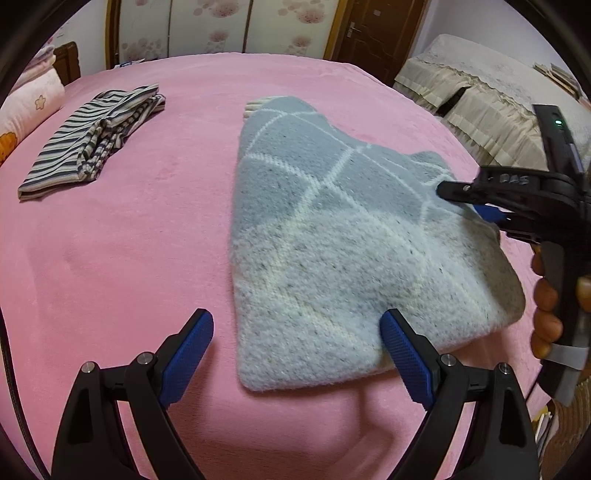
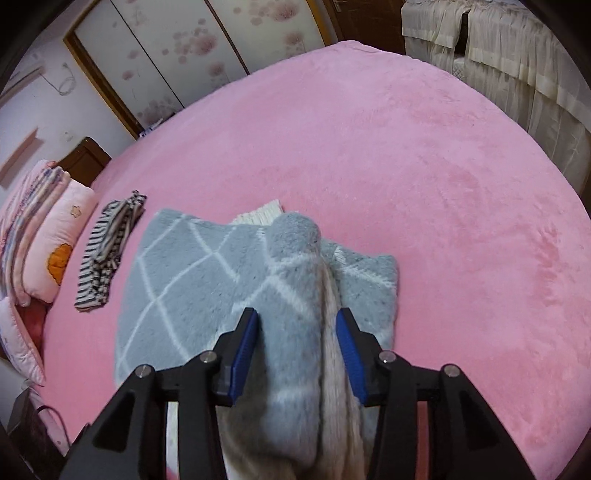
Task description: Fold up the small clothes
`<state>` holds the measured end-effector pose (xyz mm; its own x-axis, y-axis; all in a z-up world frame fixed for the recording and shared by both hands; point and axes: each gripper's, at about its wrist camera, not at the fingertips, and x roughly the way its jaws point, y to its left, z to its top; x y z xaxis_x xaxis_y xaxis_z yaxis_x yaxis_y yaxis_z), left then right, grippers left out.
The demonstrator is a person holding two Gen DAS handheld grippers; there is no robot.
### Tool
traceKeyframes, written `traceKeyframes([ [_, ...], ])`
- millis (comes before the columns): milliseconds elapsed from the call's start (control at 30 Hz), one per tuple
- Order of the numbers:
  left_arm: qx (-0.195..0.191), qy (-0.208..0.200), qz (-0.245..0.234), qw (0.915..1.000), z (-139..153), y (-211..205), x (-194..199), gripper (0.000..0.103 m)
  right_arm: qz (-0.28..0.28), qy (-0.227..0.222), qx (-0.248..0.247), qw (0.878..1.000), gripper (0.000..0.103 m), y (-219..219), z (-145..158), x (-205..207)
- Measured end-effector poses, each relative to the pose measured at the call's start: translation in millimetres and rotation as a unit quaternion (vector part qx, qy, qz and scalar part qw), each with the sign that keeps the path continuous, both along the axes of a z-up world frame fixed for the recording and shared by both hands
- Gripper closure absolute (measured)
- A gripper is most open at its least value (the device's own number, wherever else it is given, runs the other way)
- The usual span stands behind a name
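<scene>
Surface: pink bed cover [image 1: 147, 221], plush, spread across the whole bed.

Task item: grey-and-white sweater [image 1: 332, 240], fluffy knit with a white diamond grid, lying on the bed cover right of centre in the left wrist view; the far part is grey, the near part pale.

Sweater condition: partly folded — in the right wrist view a thick fold of the same garment [image 2: 295, 295] rises from the flat portion and runs back toward the camera.

Left gripper [image 1: 295, 354]: jaws spread wide, holding nothing. Its right blue pad touches the near edge of the sweater; its left pad sits over bare cover.

Right gripper [image 2: 295, 339]: jaws partly closed around the raised fold, a blue pad against each side of it — the cloth is pinched and lifted. In the left wrist view this tool [image 1: 480, 203] sits at the sweater's right edge, with the person's hand [image 1: 550, 306] around the handle.

Other clothing: striped garment [image 1: 92, 144], dark and pale stripes, bunched in a loose fold, well apart on the left of the bed.

Bedding: pink pillows [image 2: 55, 240] stacked at the left edge.

Background: floral wardrobe doors [image 1: 221, 26] behind the bed.
</scene>
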<state>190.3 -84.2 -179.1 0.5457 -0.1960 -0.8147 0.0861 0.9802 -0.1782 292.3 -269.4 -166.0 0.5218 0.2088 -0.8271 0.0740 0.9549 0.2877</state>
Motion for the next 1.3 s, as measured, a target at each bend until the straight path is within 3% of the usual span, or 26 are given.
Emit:
traceKeyframes([
  [33,-0.001,0.000,-0.002,1.0000,-0.7,-0.6,-0.1,0.012,0.000,0.002,-0.010,1.000,0.080,0.5,-3.0,-0.2],
  [67,-0.003,0.001,-0.004,1.0000,-1.7,-0.7,0.4,0.012,0.002,0.005,-0.016,1.000,0.083,2.1,-6.1,-1.2],
  [300,-0.017,0.004,-0.019,0.9997,-4.0,-0.4,0.3,0.012,-0.028,-0.014,-0.032,0.999,0.089,-11.1,-3.8,-21.0],
  [500,-0.037,0.011,-0.035,0.9987,-8.7,1.5,1.6,0.012,-0.049,-0.016,-0.025,0.998,0.089,-19.8,-26.9,-26.4],
  [800,-0.034,0.014,-0.049,0.9981,2.4,6.5,4.3,0.012,-0.037,-0.020,-0.023,0.999,0.086,-20.7,-22.0,-23.9],
  [933,-0.020,0.012,-0.048,0.9986,12.9,9.3,7.4,0.011,-0.029,-0.020,-0.029,0.999,0.078,-24.1,-16.0,-26.5],
  [1067,-0.014,-0.002,-0.029,0.9995,28.0,13.9,9.4,0.001,-0.023,-0.024,-0.040,0.999,0.071,-17.5,-3.4,-30.1],
  [1200,-0.005,0.001,-0.016,0.9999,39.3,13.8,10.7,0.001,-0.020,-0.031,-0.027,0.999,0.070,-14.6,10.3,-41.2],
  [1300,-0.001,-0.006,-0.013,0.9999,46.2,11.2,6.7,0.001,-0.018,-0.037,-0.020,0.999,0.061,-11.5,20.6,-50.4],
])
